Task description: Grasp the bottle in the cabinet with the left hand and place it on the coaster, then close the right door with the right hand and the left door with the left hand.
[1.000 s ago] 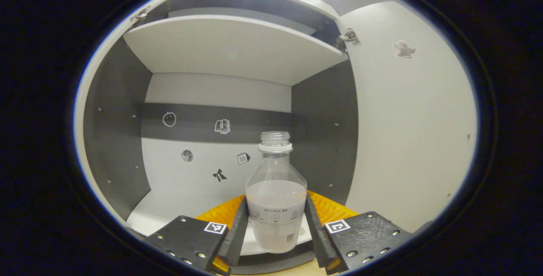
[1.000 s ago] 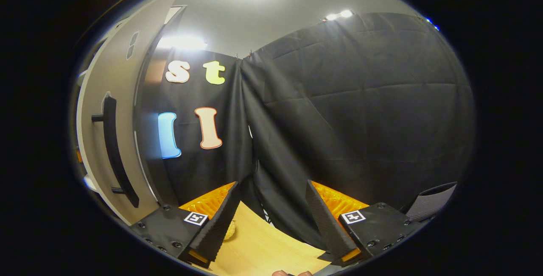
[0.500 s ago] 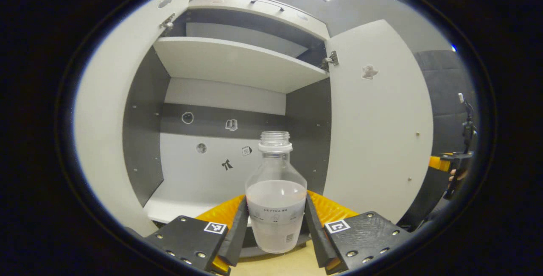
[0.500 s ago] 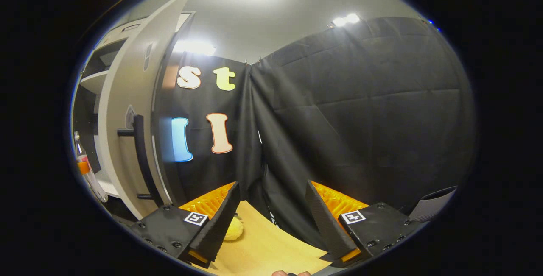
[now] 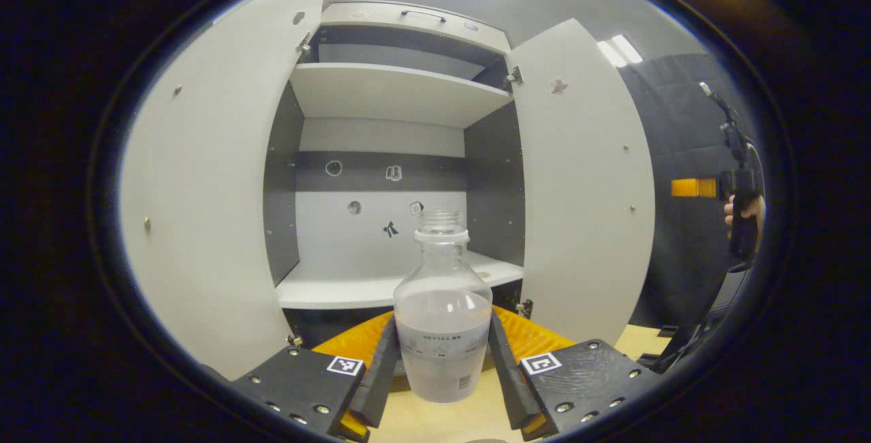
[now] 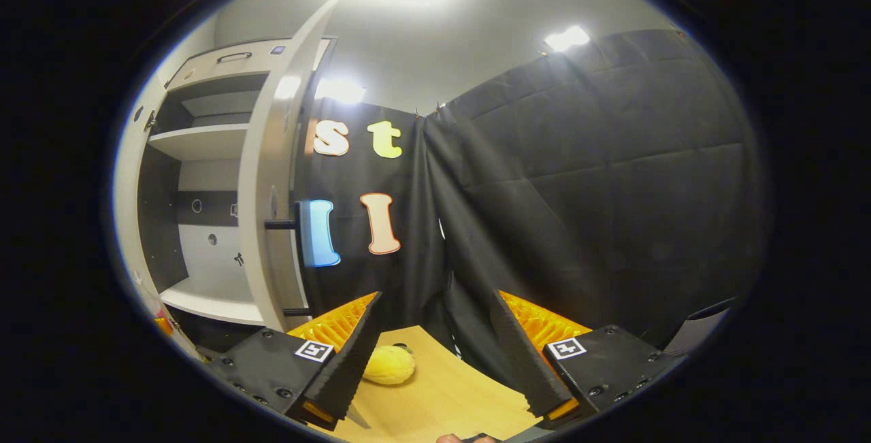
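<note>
A clear bottle without a cap, about half full of pale liquid, stands upright between my left gripper's fingers, and the left gripper is shut on its lower body. It hangs in front of the open cabinet, above the wooden table edge. The cabinet's left door and right door both stand wide open. My right gripper is open over the table with nothing between its fingers. It sits to the right of the right door, whose dark bar handle faces it.
The lower shelf and upper shelf are bare, with small stickers on the back wall. A yellow rounded object lies on the wooden table. The other gripper, held by a hand, shows far right in the left gripper view.
My left gripper has drawn back out of the cabinet with the bottle, so both doors now show. The right gripper view has pulled back, revealing the cabinet's inside and more of the yellow object.
</note>
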